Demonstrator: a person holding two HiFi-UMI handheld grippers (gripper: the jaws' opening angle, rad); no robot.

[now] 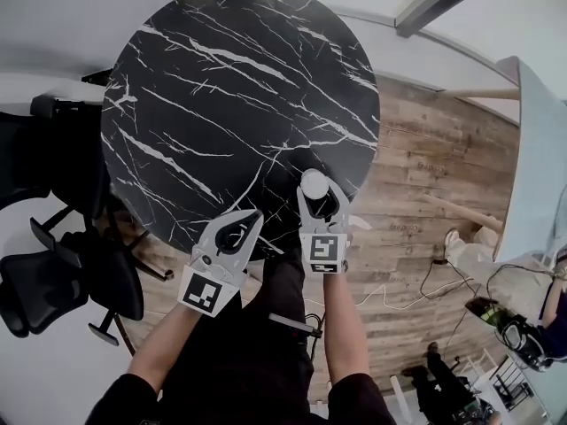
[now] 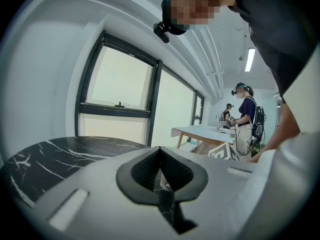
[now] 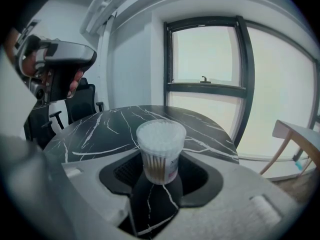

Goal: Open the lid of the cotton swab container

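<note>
Looks like an office-type workspace doubling as a test lab: a round black marble table (image 1: 221,87), black swivel chairs (image 1: 62,282) on a wood-plank floor (image 1: 425,149), and big dark-framed windows (image 2: 120,84). Cables (image 1: 443,277) trail over the floor, and people wearing headsets and backpacks (image 2: 247,116) stand at a long pale table (image 2: 200,131).

Cotton swab container (image 1: 314,184) upright at near rim of bench (image 1: 221,87), between parted right gripper (image 1: 321,198) jaws. Left gripper (image 1: 251,219) close beside on left. Bench top beyond free. Office chairs (image 1: 53,264) crowd left side.
</note>
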